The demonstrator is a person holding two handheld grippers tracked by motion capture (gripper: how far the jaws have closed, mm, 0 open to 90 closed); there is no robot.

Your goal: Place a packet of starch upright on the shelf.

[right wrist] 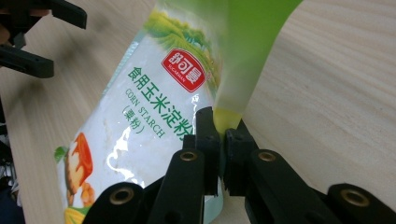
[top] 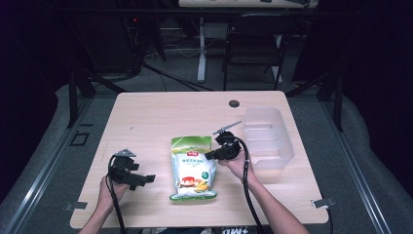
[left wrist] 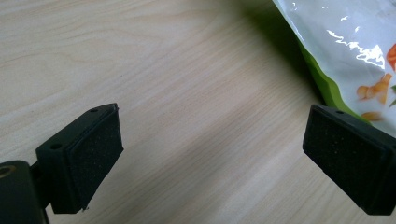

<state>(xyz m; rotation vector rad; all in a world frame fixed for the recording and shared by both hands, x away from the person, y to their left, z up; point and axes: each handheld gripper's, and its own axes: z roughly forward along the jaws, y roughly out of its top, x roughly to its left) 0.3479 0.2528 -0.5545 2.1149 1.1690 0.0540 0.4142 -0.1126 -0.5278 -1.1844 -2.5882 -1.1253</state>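
A white and green corn starch bag (top: 193, 168) lies on the middle of the wooden table (top: 160, 112), its green top pointing away from the person. My right gripper (top: 211, 155) is shut on the bag's right edge; in the right gripper view the jaws pinch the green side seam (right wrist: 227, 117) of the corn starch bag (right wrist: 140, 116), which lifts slightly. My left gripper (top: 150, 179) rests open near the table's front left, its pads (left wrist: 95, 149) wide apart over bare wood, with the bag's lower corner (left wrist: 345, 56) off to its right.
A clear plastic bin (top: 267, 137) stands at the right of the table, just beyond the right hand. A small dark round cap (top: 234, 103) sits near the far edge. A folding chair (top: 255, 44) and desk legs stand behind the table.
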